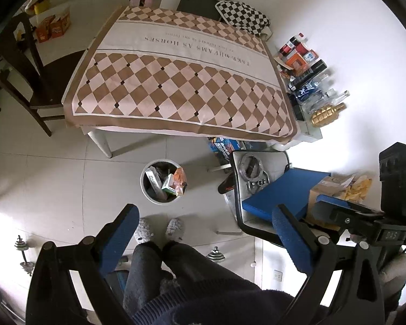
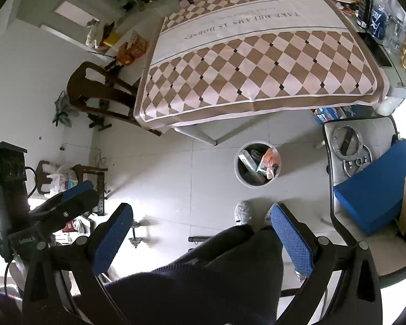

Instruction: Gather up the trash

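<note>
With both the left gripper [image 1: 205, 233] and right gripper [image 2: 203, 233] spread empty above the heaped bin [image 1: 163, 181], another piece dropped in could topple out.

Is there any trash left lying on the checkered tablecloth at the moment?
No, the checkered tablecloth shows only its pattern, while boxes and wrappers sit in the bin.

Readable from my grippers: "TAKE DREAMS AS HORSES" printed upside down on the white band of the brown-and-pink checkered tablecloth [image 2: 257, 62]. Smaller line right beside it: illegible. Box labels in the round white bin [image 1: 162, 181] below the cloth's near edge: too small.
</note>
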